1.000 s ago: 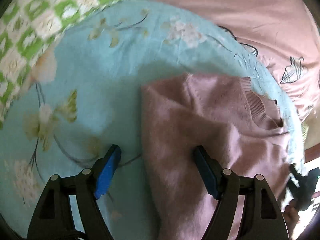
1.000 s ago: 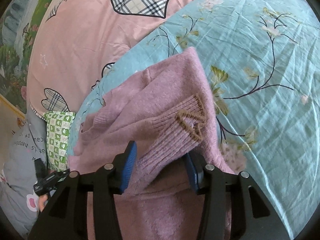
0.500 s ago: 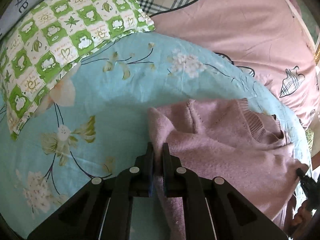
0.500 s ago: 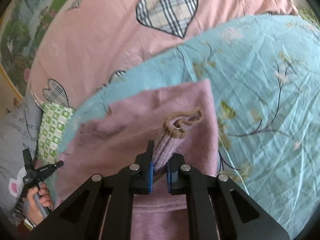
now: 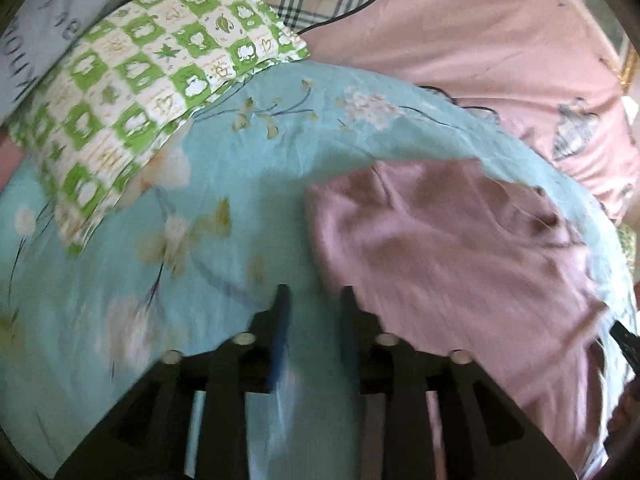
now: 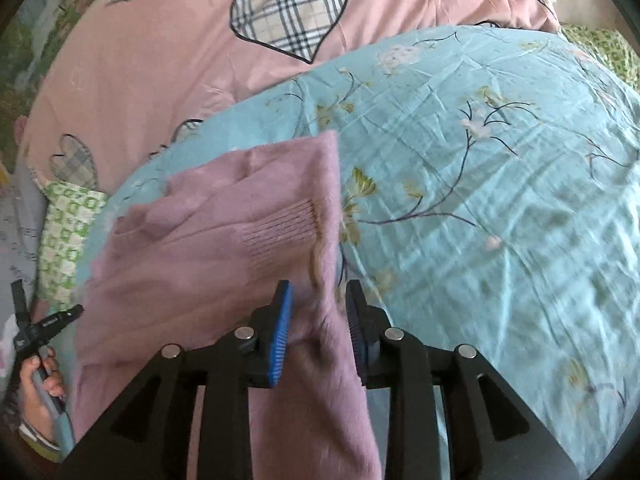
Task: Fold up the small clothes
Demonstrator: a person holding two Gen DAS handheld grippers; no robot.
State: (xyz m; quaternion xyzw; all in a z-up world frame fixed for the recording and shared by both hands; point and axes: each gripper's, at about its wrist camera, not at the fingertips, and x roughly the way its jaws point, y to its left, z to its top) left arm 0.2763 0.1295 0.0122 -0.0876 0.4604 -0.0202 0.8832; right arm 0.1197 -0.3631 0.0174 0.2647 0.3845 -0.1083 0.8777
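A small pink knitted sweater (image 5: pixel 460 248) lies on a light blue floral sheet (image 5: pixel 180 220). In the left wrist view my left gripper (image 5: pixel 314 300) is part open at the sweater's left edge, with nothing between its blue pads. In the right wrist view the sweater (image 6: pixel 224 248) lies folded, its ribbed cuff (image 6: pixel 288 228) on top. My right gripper (image 6: pixel 318 292) is part open, its jaws either side of the sweater's right edge without pinching it. The left gripper (image 6: pixel 48 320) also shows at the far left, held by a hand.
A green-and-white checked pillow (image 5: pixel 140 92) lies at the far left on the sheet. A pink cover with plaid hearts (image 6: pixel 288 20) lies beyond the blue sheet (image 6: pixel 500 200). A grey pillow with lettering (image 5: pixel 48 20) sits at the top left corner.
Both grippers were shut on the sweater half a second ago and have now opened and let go. The sleeve cuff now lies flat on the sweater. Both grippers have drawn back slightly.
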